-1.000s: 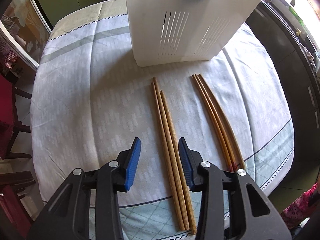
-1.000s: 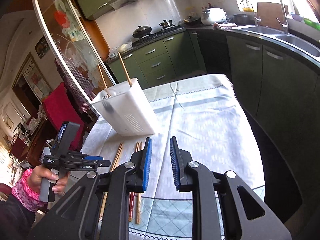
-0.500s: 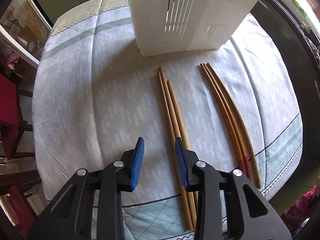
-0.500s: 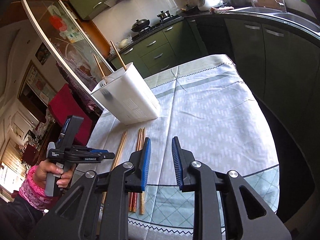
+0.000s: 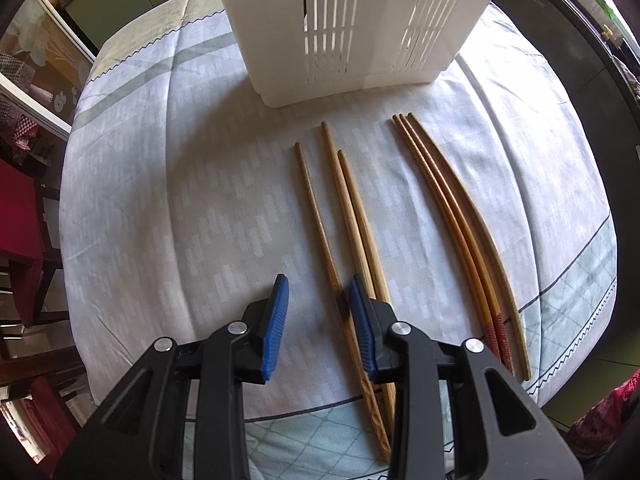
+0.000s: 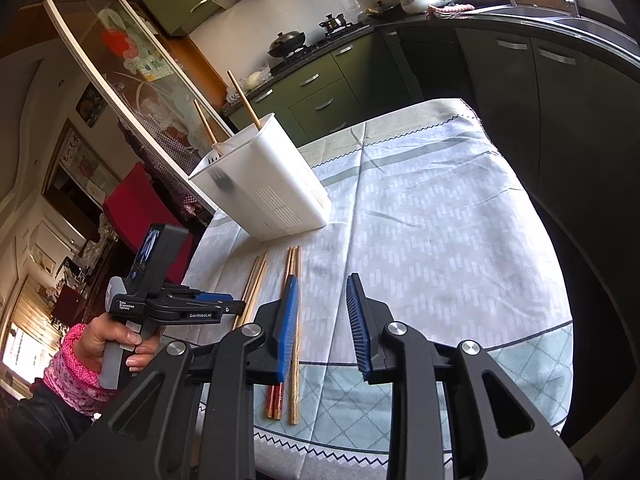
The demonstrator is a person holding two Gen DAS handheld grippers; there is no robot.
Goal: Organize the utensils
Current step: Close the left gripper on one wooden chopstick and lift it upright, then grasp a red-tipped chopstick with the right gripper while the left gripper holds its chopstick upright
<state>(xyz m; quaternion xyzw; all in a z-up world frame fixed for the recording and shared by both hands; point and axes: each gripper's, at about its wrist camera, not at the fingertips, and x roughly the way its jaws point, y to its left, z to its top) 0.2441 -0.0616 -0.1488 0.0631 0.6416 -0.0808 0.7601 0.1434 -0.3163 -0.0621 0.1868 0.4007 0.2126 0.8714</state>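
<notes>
A sunlit kitchen: dark green cabinets (image 6: 320,92) under a black counter (image 6: 560,24), a patterned tablecloth (image 6: 440,220), a red chair (image 6: 132,208) and a frosted glass partition (image 6: 132,80).

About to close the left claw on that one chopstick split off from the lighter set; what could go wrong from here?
1. The left claw is open, with the separated chopstick running close along its right finger; closing may also catch the two neighbouring chopsticks.
2. The chopstick lies flat on the tablecloth, so the fingers might pinch fabric or roll it away.
3. The white holder already has chopsticks leaning inside; a new one could snag on them.
</notes>
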